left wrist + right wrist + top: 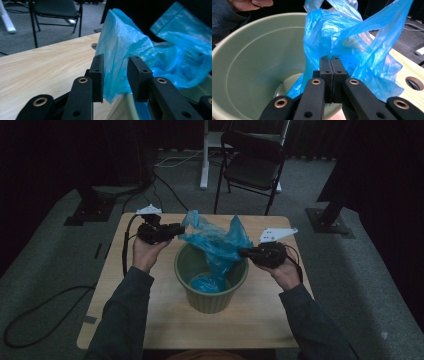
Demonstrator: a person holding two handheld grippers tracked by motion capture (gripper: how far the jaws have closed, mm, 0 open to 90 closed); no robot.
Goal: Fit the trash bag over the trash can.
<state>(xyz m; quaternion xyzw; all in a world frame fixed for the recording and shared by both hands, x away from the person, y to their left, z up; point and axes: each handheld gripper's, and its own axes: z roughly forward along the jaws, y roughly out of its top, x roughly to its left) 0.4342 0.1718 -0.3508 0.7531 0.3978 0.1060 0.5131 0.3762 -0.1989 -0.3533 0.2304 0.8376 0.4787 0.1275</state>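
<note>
While the blue plastic bag (216,245) hangs half inside the green bucket (210,300) at the middle of the high view, its crumpled top rises above the rim and its lower part lies on the bucket's floor. At centre right of that view the right gripper (243,252) has its jaws pressed together on a fold of the bag's upper edge. At centre left the left gripper (181,229) has its jaws apart, a flap of the bag between them, touching one pad only. Bucket and bag stand on a pale wooden table (150,320); a black folding chair (252,162) sits at the top of the frame.
</note>
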